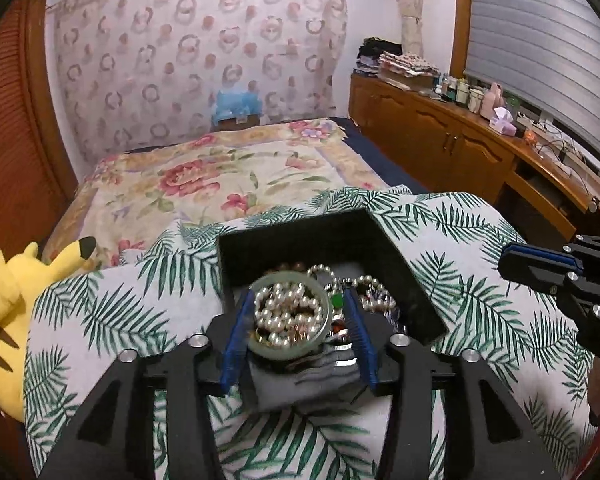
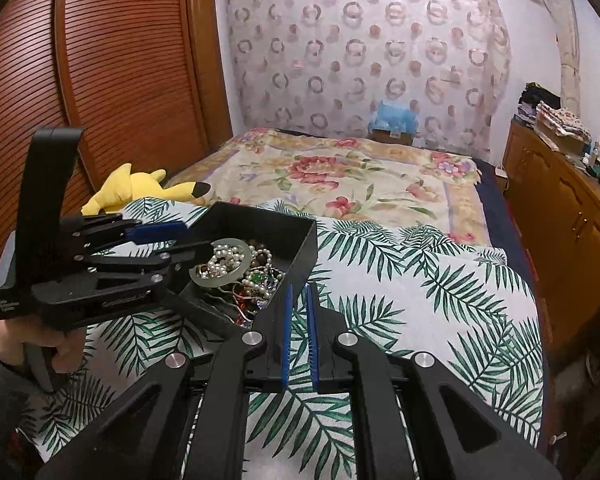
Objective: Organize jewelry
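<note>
A black box [image 1: 300,236] full of tangled jewelry sits on a palm-leaf cloth [image 1: 100,312]. My left gripper [image 1: 298,300] is shut on a pale green jade bangle [image 1: 260,350], held over the box; pearl strands [image 1: 288,312] show through the ring. In the right wrist view the bangle [image 2: 242,249] hangs over the box [image 2: 300,248] in the left gripper [image 2: 188,240]. My right gripper [image 2: 299,292] is shut and empty, just right of the box's near corner. It also shows at the right edge of the left wrist view [image 1: 540,268].
A yellow plush toy [image 1: 16,304] lies left of the cloth. A bed with a floral cover [image 1: 220,176] stretches behind. A wooden cabinet [image 1: 440,128] with bottles and clutter runs along the right. A slatted wooden wardrobe [image 2: 100,80] stands on the left.
</note>
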`<move>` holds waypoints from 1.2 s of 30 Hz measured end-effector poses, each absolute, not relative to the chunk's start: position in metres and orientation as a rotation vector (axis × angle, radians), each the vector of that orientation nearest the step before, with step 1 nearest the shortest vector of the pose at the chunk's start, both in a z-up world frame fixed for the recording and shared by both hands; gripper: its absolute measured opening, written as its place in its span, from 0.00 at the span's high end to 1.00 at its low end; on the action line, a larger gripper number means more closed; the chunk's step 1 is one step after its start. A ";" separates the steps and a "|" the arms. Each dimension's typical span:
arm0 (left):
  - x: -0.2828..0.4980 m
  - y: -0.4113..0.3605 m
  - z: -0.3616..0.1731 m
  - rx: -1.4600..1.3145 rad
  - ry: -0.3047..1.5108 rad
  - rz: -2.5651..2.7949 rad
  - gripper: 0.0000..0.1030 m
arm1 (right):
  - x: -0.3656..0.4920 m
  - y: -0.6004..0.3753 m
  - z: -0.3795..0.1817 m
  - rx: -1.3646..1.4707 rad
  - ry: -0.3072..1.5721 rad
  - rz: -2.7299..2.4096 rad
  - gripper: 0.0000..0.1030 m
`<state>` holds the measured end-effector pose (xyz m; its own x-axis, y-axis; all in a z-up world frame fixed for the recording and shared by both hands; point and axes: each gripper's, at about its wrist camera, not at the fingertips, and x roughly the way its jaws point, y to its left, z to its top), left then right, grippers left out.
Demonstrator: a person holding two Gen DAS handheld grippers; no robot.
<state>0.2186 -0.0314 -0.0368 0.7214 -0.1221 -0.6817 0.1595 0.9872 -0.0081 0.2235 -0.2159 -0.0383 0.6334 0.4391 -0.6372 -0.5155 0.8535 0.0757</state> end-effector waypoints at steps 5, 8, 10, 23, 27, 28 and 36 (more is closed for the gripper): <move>0.184 -0.024 -0.031 0.057 0.707 -0.108 0.24 | 0.201 -0.219 -0.031 -0.084 0.639 0.516 0.63; 0.159 -0.019 -0.025 0.060 0.672 -0.088 0.16 | 0.183 -0.223 -0.028 -0.049 0.601 0.493 0.45; 0.146 -0.016 -0.022 0.053 0.658 -0.081 0.12 | 0.172 -0.226 -0.027 -0.027 0.585 0.475 0.37; 0.087 0.004 -0.009 -0.013 0.618 -0.023 0.07 | 0.122 -0.242 -0.021 -0.012 0.483 0.374 0.02; 0.083 0.005 -0.008 -0.009 0.623 -0.006 0.07 | 0.118 -0.241 -0.018 -0.008 0.472 0.374 0.02; 0.082 0.004 -0.008 -0.007 0.623 -0.004 0.07 | 0.117 -0.241 -0.018 -0.009 0.470 0.375 0.02; 0.077 0.002 -0.007 0.001 0.613 -0.014 0.07 | 0.113 -0.238 -0.016 -0.016 0.459 0.366 0.02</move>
